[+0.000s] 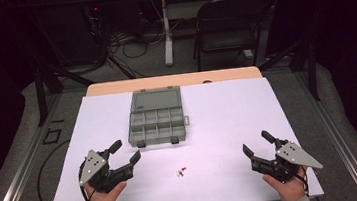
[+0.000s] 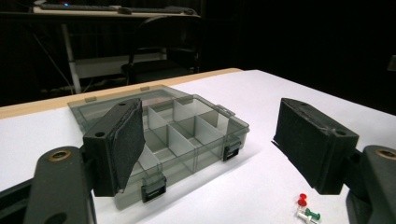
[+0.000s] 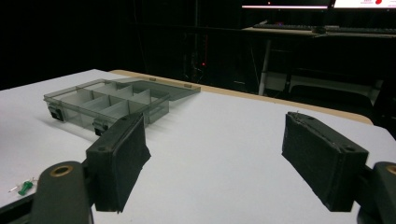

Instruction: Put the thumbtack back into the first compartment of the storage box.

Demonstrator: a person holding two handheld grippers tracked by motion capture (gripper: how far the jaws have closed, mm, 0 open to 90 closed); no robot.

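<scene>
- Two black two-jaw grippers sit low on the white table sheet (image 1: 228,115): the left gripper (image 1: 125,152) at about 8 o'clock in the high view, the right gripper (image 1: 256,141) at about 4 o'clock, each with jaws wide apart and nothing between them.
- Between them, near 6 o'clock, lie small push pins (image 1: 181,171); the high view gives only red and pale specks.
- The left gripper view sorts them out: a red pin (image 2: 302,199), a green pin (image 2: 312,215) and a white one touching it, at 5 o'clock beside the jaw there.
- The right gripper view catches the green pin (image 3: 26,187) at 8 o'clock; the rest are cut off by the frame edge.
- Farther out, a grey translucent plastic compartment box (image 1: 158,124) lies open just above centre, lid flat behind it, well apart from the pins.
- Its compartments look empty in the left gripper view, though that gripper's jaw hides part of the near row.
- Beyond the table, a dark folding chair (image 1: 231,22) is dim.
</scene>
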